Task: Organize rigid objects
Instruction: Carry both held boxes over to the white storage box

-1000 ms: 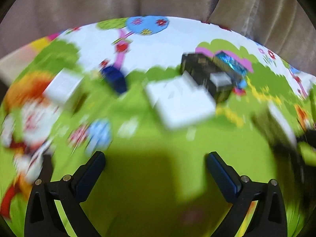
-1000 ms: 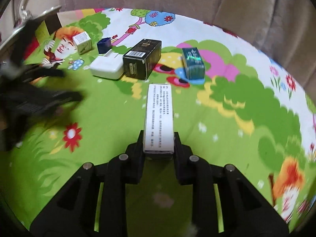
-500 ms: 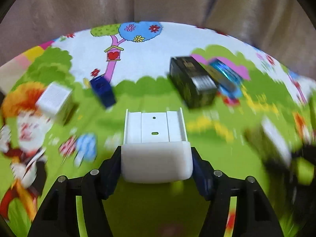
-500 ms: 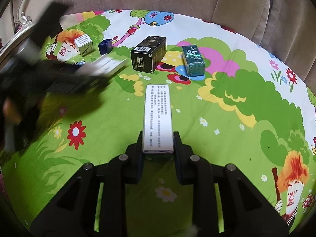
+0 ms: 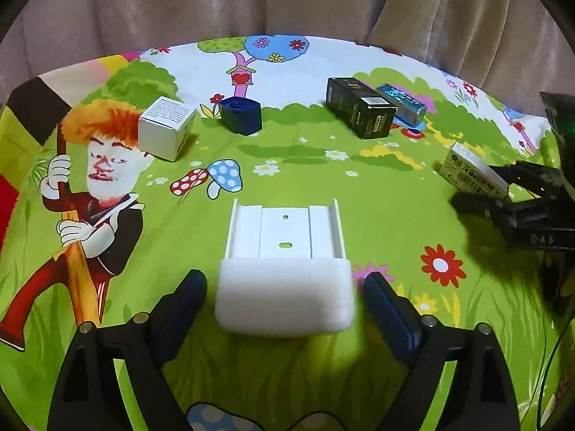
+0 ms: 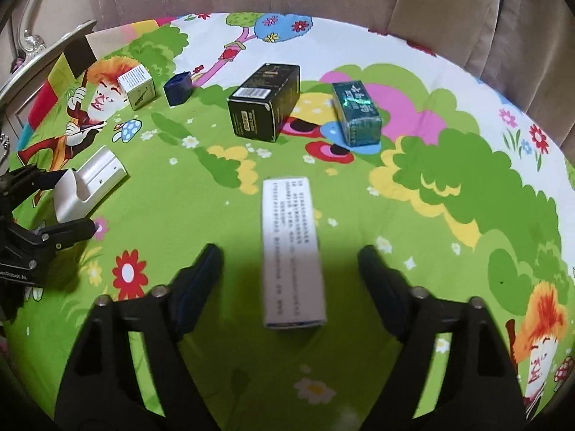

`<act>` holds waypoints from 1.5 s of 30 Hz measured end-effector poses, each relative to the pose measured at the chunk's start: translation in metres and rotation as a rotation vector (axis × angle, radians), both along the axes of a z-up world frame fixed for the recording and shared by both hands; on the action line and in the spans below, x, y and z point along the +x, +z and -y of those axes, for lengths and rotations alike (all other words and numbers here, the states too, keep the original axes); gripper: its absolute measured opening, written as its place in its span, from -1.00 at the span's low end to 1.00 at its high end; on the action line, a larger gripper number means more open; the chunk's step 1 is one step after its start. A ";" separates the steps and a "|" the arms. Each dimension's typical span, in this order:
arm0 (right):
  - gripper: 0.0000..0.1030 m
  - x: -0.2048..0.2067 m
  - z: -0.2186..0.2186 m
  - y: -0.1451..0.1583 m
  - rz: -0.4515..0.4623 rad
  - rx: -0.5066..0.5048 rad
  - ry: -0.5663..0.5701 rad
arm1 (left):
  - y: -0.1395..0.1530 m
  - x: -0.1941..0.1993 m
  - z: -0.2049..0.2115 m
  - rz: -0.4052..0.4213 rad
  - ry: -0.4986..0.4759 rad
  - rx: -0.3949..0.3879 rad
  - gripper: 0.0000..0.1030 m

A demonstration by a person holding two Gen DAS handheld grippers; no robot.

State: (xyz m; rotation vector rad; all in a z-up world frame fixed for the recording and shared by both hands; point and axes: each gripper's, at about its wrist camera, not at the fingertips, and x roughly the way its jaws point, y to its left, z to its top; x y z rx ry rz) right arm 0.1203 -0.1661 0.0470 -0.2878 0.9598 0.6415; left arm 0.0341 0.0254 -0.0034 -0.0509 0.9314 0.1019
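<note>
A white plastic holder [image 5: 284,287] lies on the cartoon-print cloth [image 5: 287,179] between the fingers of my left gripper [image 5: 284,282]. The jaws are opening, with a gap on each side of it. In the right wrist view the same holder [image 6: 90,186] sits at the left by the left gripper [image 6: 46,204]. A long white box [image 6: 291,251] with printed text lies lengthwise between the fingers of my right gripper [image 6: 289,255]. Those jaws are opening too and stand well clear of the box. The left wrist view shows that box [image 5: 470,174] and the right gripper [image 5: 503,197] at the far right.
Farther back on the cloth stand a small white cube box [image 5: 167,127], a dark blue block [image 5: 242,115], a black box [image 5: 359,107] and a teal box [image 5: 402,102]. Beige upholstery rises behind. A silver-edged furniture piece [image 6: 36,50] borders the left.
The left gripper closed on the white holder, carried it nearer, and has since parted from it. The right gripper, earlier shut on the long white box, has spread its jaws off it.
</note>
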 end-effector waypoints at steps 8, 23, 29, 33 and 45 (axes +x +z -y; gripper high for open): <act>-0.46 -0.080 -0.020 0.011 0.004 -0.005 -0.065 | 0.015 -0.057 -0.020 0.017 0.032 -0.050 0.24; -0.46 -0.239 -0.096 0.054 0.092 0.008 0.066 | 0.057 -0.179 -0.059 0.148 0.173 -0.093 0.24; -0.46 -0.271 -0.098 0.122 0.253 0.045 0.093 | 0.108 -0.211 -0.062 0.295 0.182 -0.104 0.24; -0.46 -0.286 -0.090 0.158 0.344 0.070 0.078 | 0.147 -0.227 -0.053 0.399 0.159 -0.090 0.24; -0.46 -0.328 -0.028 0.210 0.467 0.075 0.007 | 0.202 -0.251 0.007 0.508 0.017 -0.063 0.24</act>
